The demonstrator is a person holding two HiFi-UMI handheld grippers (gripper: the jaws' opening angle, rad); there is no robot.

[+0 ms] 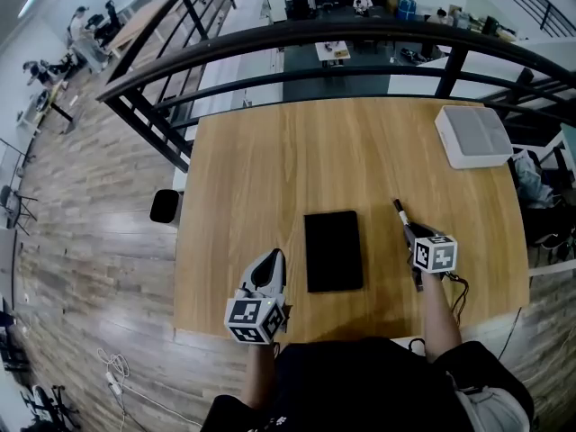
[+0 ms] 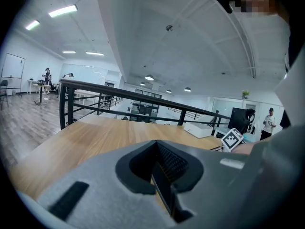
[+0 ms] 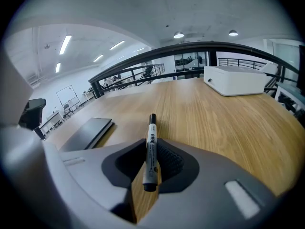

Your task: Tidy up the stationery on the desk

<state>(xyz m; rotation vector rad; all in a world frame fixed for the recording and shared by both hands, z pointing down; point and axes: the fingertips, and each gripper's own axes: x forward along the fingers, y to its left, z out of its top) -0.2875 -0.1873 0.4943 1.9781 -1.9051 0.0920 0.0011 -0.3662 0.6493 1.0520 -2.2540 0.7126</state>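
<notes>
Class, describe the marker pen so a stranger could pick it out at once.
Start at the wooden desk by the railing. Near its front right, the right gripper is shut on the marker. It alone is a slim white stick with a black cap; the notebook and box are flat.

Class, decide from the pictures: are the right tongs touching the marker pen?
Touching. The right gripper view shows the right tongs closed on the marker pen, clamped against both sides of its barrel.

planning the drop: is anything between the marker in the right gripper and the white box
Nothing visible: bare desk runs from the marker in the right gripper to the white box; the black notebook lies off to the left.
</notes>
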